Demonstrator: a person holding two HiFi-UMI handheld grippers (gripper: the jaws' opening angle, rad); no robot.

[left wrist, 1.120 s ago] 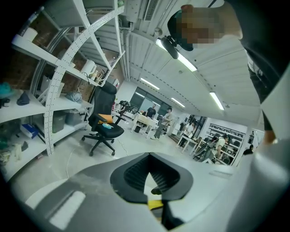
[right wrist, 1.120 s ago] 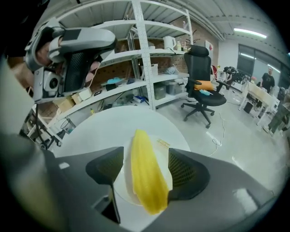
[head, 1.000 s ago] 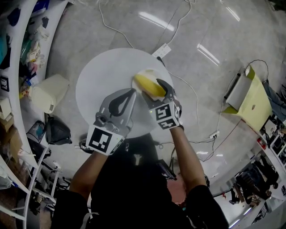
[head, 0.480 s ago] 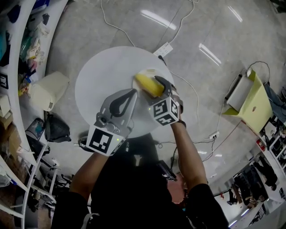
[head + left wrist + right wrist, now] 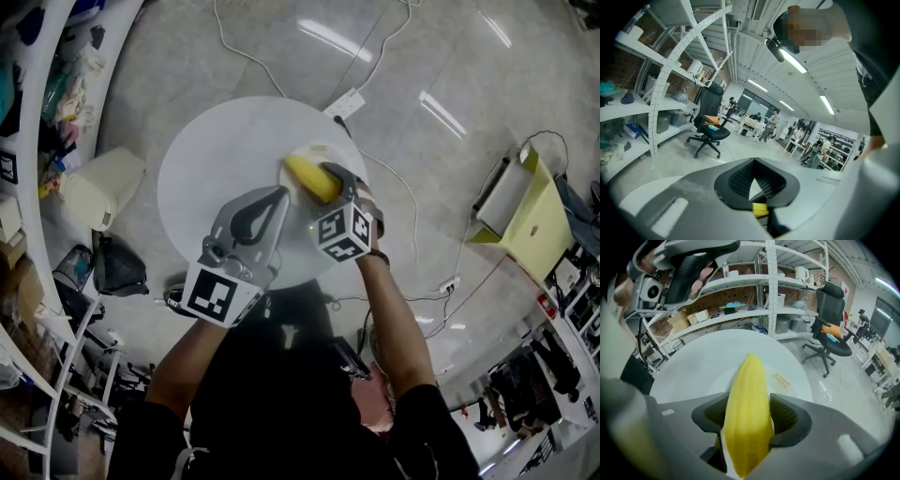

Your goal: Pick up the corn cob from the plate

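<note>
Right hand-held gripper [image 5: 748,417] jaws just closing onto corn cob [image 5: 310,177], still resting on plate [image 5: 790,389], lift not done

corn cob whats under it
A white plate on the round white table. The plate's middle, directly beneath the corn cob, is covered, so anything there cannot be seen.

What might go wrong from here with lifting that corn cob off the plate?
The jaws of the right gripper have just been closing on the corn cob near one end, so its long free end may tip down on lifting. The cob looks smooth and rounded, so it may slip out. The plate beneath may get nudged.
</note>
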